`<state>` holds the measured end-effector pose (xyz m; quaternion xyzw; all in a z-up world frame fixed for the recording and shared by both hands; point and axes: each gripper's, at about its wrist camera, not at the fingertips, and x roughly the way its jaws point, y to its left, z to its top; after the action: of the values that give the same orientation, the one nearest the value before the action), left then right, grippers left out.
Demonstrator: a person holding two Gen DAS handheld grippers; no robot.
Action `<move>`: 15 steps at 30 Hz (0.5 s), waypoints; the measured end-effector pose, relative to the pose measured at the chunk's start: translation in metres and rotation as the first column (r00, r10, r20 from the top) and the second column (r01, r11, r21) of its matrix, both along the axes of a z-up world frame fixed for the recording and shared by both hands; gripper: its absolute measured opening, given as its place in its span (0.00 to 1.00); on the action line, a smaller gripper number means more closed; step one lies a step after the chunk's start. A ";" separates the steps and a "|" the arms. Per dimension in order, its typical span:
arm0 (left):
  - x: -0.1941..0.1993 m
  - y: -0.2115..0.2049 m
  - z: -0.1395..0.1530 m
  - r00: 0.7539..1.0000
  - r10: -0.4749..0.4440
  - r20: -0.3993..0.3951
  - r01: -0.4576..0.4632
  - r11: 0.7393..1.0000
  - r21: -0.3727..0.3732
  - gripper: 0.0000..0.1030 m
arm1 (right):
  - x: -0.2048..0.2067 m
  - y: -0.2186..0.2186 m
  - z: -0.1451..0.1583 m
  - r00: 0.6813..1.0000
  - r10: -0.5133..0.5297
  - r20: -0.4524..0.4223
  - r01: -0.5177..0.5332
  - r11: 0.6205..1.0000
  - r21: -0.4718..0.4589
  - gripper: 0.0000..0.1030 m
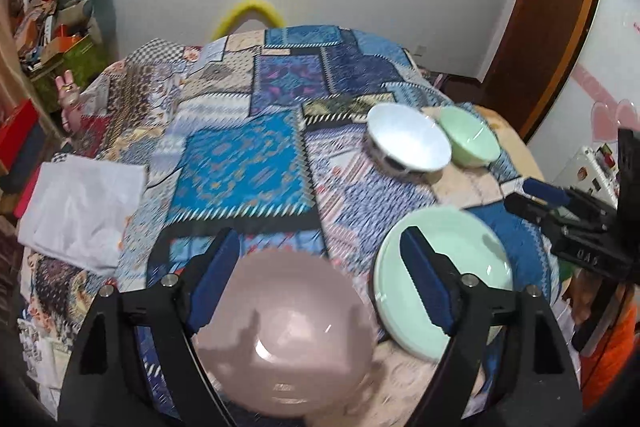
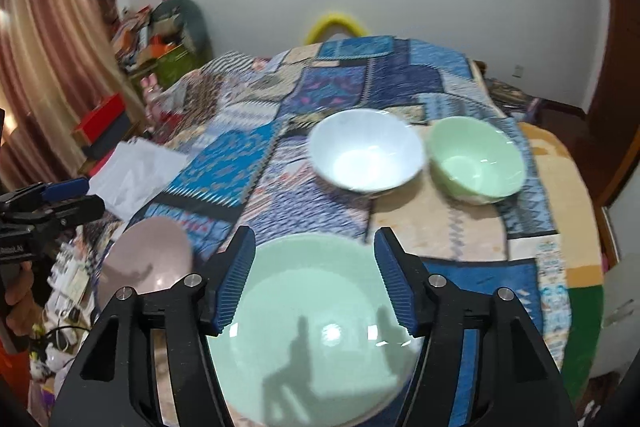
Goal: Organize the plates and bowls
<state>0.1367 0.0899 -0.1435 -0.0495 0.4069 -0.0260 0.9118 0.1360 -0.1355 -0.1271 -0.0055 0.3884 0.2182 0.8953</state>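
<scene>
Four dishes sit on the patchwork quilt (image 1: 248, 163) before you. Your left gripper (image 1: 320, 279) is spread wide over the pink plate (image 1: 286, 335) at the near edge, gripping nothing. Your right gripper (image 2: 314, 279) is likewise parted above the green plate (image 2: 316, 323), just right of the pink one. Farther off, the white bowl (image 2: 366, 151) and green bowl (image 2: 476, 161) stand side by side, the green one to the right.

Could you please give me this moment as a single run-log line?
left gripper: open over pink plate | right gripper: open over green plate | white bowl, green bowl: side by side, untouched
</scene>
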 end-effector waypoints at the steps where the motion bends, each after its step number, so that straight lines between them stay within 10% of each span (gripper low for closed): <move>1: 0.008 -0.005 0.002 1.000 0.000 0.000 0.000 1.000 -0.002 0.83 | 0.003 -0.006 0.001 1.000 -0.015 0.005 0.015 1.000 0.002 0.65; 15: 0.119 -0.064 -0.021 0.998 -0.056 -0.021 0.057 0.996 0.062 0.83 | 0.065 -0.035 -0.021 0.993 -0.115 -0.012 0.115 0.993 0.009 0.70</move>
<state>0.2559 0.0261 -0.1642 -0.0095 0.4173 -0.0384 0.9079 0.2010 -0.1702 -0.1481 0.0222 0.3920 0.1682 0.9042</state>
